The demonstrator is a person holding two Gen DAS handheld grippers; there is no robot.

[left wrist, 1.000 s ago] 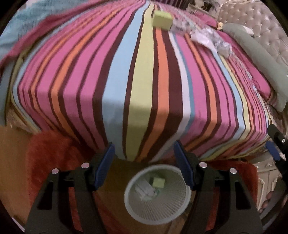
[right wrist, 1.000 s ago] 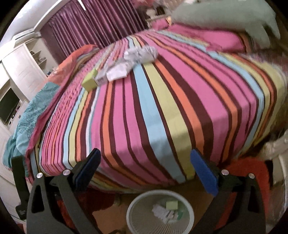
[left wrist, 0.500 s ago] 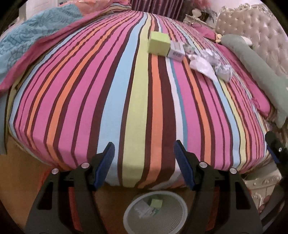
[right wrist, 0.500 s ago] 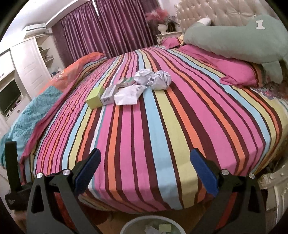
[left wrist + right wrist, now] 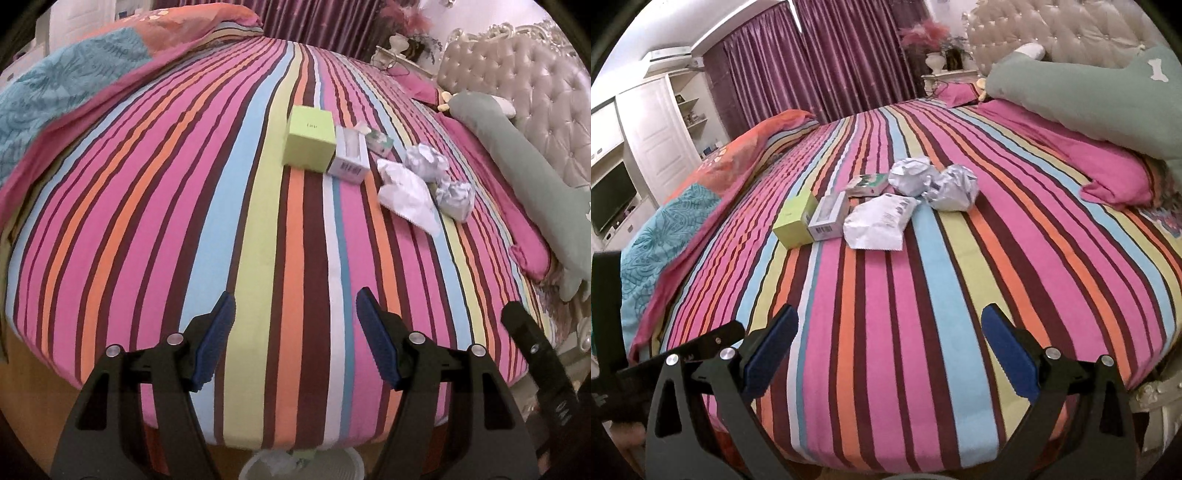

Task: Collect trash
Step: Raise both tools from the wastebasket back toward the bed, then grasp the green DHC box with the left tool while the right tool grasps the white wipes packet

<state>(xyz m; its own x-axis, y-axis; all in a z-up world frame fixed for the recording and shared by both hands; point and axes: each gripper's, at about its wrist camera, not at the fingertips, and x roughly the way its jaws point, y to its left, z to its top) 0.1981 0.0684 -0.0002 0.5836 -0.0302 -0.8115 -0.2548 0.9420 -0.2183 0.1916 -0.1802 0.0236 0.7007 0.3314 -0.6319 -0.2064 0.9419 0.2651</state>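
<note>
Right now the striped bed (image 5: 258, 229) fills nearly everything ahead of both grippers, with the trash gathered in one cluster well out in front of them, toward the middle of the mattress. Below the left gripper (image 5: 295, 343), at the foot of the bed, the rim of a white waste basket (image 5: 306, 465) just shows, with some scraps already in it.

Both tools are empty. The left gripper has its blue pads spread wide with nothing between them; the right gripper (image 5: 886, 350) is spread wider yet, also holding nothing.

In the pile, the white paper bag (image 5: 877, 221) lies nearest the right gripper. Left of it sit the green box (image 5: 794, 221) and the small white carton (image 5: 829, 218), touching side by side. Beyond the bag are two crumpled foil-like wads (image 5: 951, 188), and a small green-printed packet (image 5: 868, 184) lies behind the carton.

To my eye this is the reach-out step: some rubbish is binned, more waits. Next, I'd judge, one gripper must travel forward over the sheet, straddle a single piece, probably the box or the bag, and close without snagging the bedcover or a neighbour.
</note>
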